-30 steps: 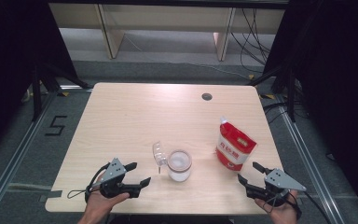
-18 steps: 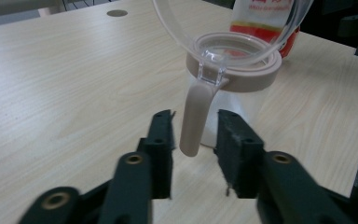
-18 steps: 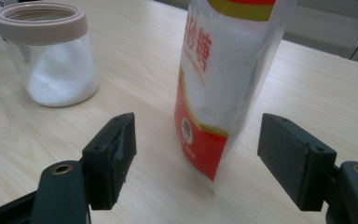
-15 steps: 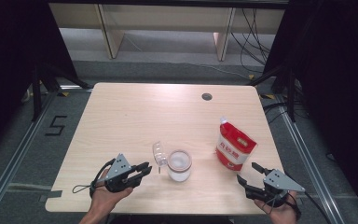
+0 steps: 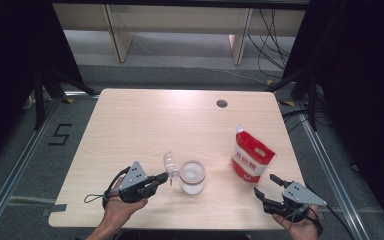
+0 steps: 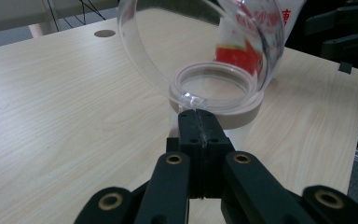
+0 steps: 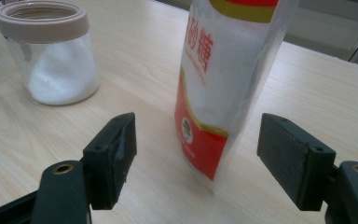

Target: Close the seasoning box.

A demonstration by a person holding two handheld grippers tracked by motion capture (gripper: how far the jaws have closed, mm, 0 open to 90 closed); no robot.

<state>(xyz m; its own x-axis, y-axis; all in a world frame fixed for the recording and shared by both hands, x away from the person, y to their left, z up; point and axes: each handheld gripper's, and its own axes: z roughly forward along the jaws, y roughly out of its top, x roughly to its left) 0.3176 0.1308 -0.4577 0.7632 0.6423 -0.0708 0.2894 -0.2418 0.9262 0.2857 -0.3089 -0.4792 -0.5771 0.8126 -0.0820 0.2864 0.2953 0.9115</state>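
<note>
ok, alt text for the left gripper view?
The left tongs, jaws shut, pinch the tab of a clear flip lid standing open over a pink-rimmed jar on a wooden table. A red and white bag shows through the lid.

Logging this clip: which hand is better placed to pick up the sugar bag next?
Right. The right gripper stands open just before the sugar bag; the left gripper is shut on the jar's clear lid.

Overhead forward-down view, two close gripper views, shared jar (image 5: 192, 176)
</note>
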